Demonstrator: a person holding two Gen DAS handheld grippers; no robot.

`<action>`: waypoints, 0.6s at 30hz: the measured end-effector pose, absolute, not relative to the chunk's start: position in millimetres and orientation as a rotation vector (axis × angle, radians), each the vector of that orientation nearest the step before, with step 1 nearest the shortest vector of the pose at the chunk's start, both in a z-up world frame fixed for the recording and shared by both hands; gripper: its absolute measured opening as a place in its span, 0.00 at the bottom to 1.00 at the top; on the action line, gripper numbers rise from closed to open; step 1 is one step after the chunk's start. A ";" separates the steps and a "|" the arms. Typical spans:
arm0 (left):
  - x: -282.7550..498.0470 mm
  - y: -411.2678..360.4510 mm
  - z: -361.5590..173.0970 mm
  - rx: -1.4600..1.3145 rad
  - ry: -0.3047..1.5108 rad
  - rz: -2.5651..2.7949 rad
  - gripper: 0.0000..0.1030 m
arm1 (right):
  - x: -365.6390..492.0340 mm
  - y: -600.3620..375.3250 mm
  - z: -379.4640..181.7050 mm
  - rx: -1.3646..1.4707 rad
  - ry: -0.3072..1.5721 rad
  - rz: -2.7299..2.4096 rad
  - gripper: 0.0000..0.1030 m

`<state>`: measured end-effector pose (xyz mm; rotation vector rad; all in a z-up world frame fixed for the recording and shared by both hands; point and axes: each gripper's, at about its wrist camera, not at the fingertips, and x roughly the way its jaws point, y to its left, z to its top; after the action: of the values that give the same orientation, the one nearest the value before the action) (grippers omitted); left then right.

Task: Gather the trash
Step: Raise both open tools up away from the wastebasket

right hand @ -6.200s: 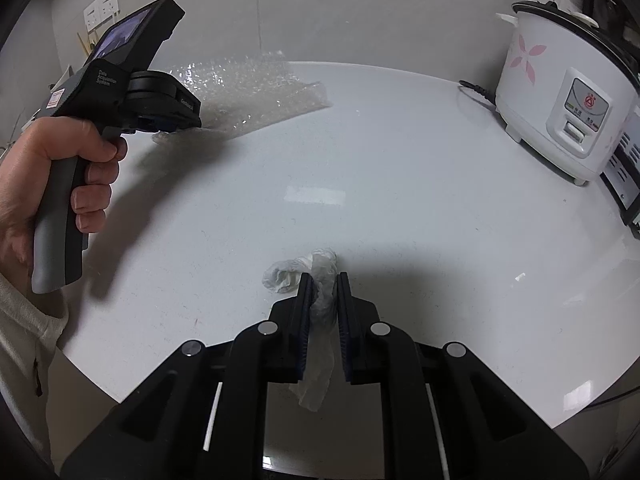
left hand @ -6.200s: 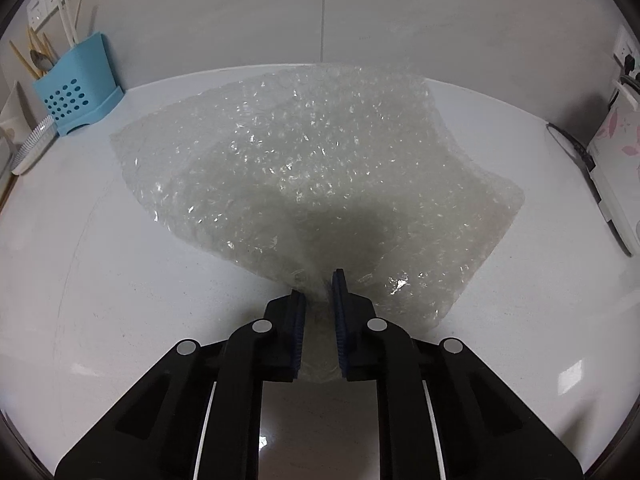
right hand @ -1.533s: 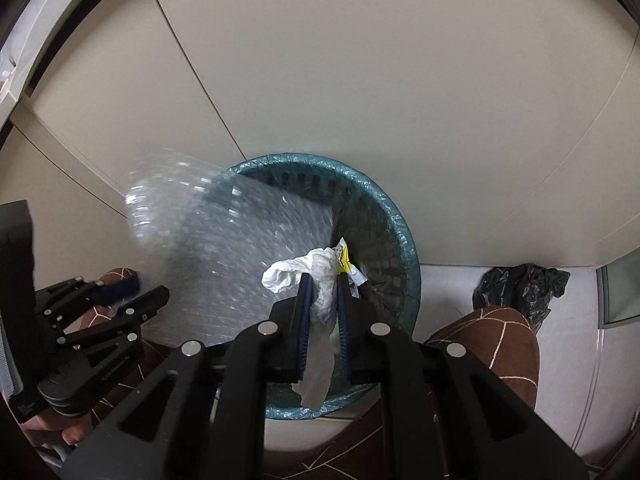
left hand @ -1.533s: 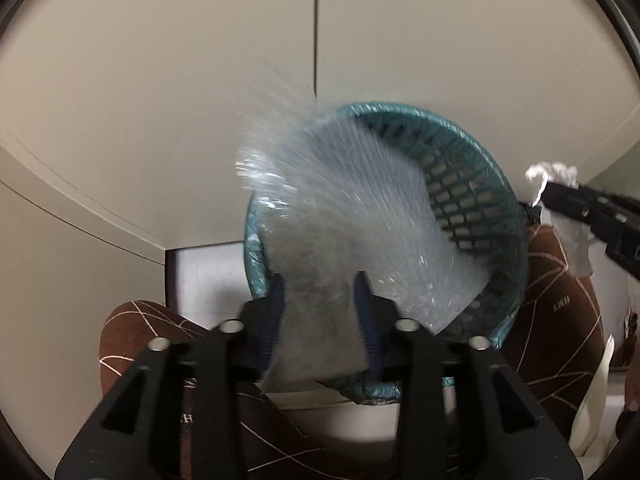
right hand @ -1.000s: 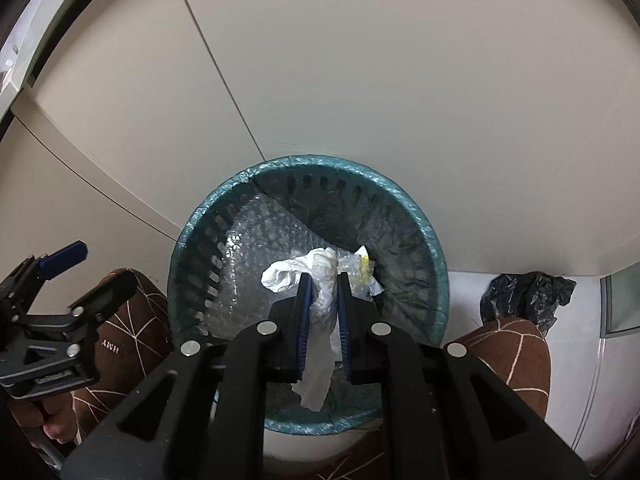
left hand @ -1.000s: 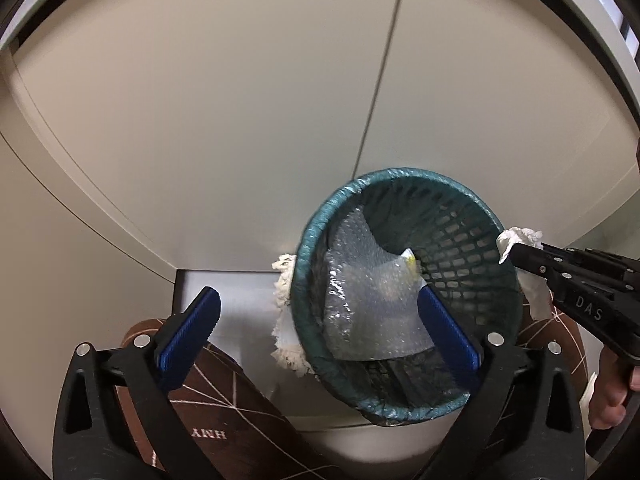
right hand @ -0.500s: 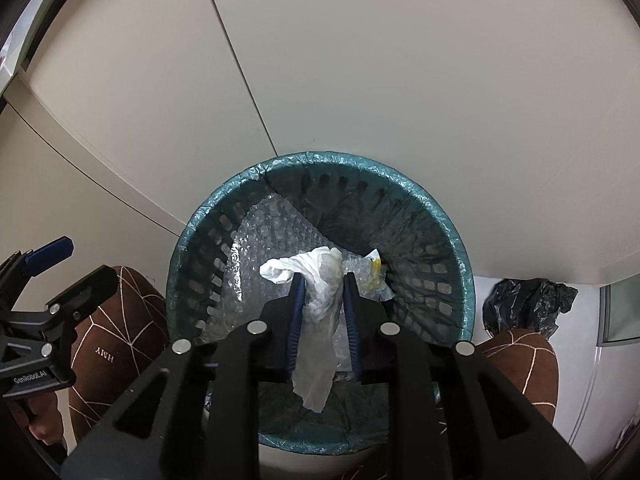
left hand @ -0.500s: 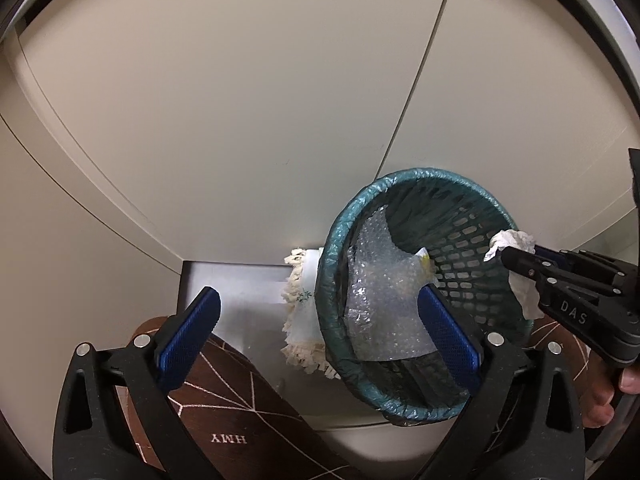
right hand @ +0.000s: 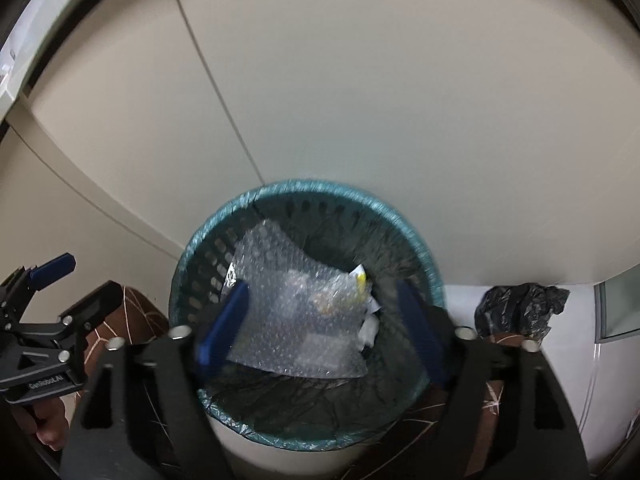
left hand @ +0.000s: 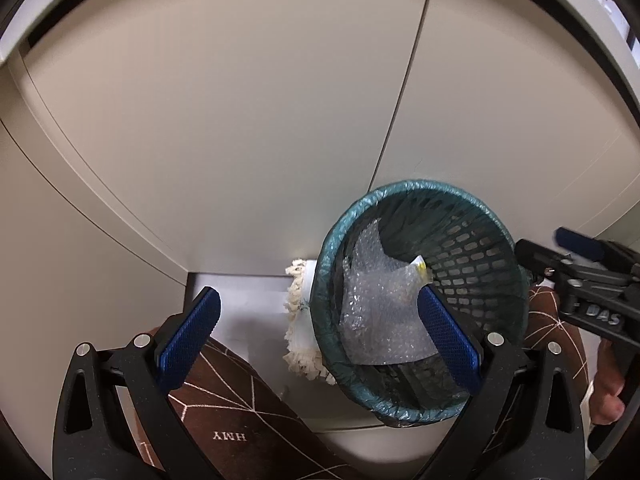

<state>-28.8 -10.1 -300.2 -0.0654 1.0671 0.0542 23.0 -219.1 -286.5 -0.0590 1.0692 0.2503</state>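
Note:
A teal mesh trash basket [left hand: 472,204] with a dark liner stands against the beige cabinet doors; it also shows in the right wrist view [right hand: 316,192]. A sheet of bubble wrap [left hand: 380,312] lies inside it, seen too in the right wrist view [right hand: 296,316]. A white crumpled tissue [right hand: 370,328] lies in the basket by the bubble wrap's right edge. My left gripper [left hand: 320,332] is wide open and empty, to the left of the basket. My right gripper [right hand: 324,324] is wide open and empty over the basket.
A fringed white cloth [left hand: 298,312] lies on the floor left of the basket. A crumpled black bag [right hand: 520,308] lies to its right. Brown patterned slippers [left hand: 236,412] are on the floor below.
My right gripper has opened and let go of the white tissue, which has dropped into the basket. My left gripper stays open and has shifted a little left.

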 end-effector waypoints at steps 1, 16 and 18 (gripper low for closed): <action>-28.8 -11.6 -295.5 -0.053 1.061 0.064 0.94 | 20.5 -222.0 -278.3 -0.061 1.046 0.239 0.85; -55.1 -35.7 -181.0 -0.061 0.865 0.043 0.94 | -26.2 -250.4 -151.6 -0.043 0.810 0.154 0.92; -60.8 -39.5 -165.4 -0.059 0.840 0.037 0.94 | -32.4 -255.1 -136.9 -0.035 0.784 0.146 0.92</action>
<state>-60.8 -39.5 -165.4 -0.0593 0.8400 0.0372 -32.4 -255.1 -136.9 -0.0353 0.7837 0.1461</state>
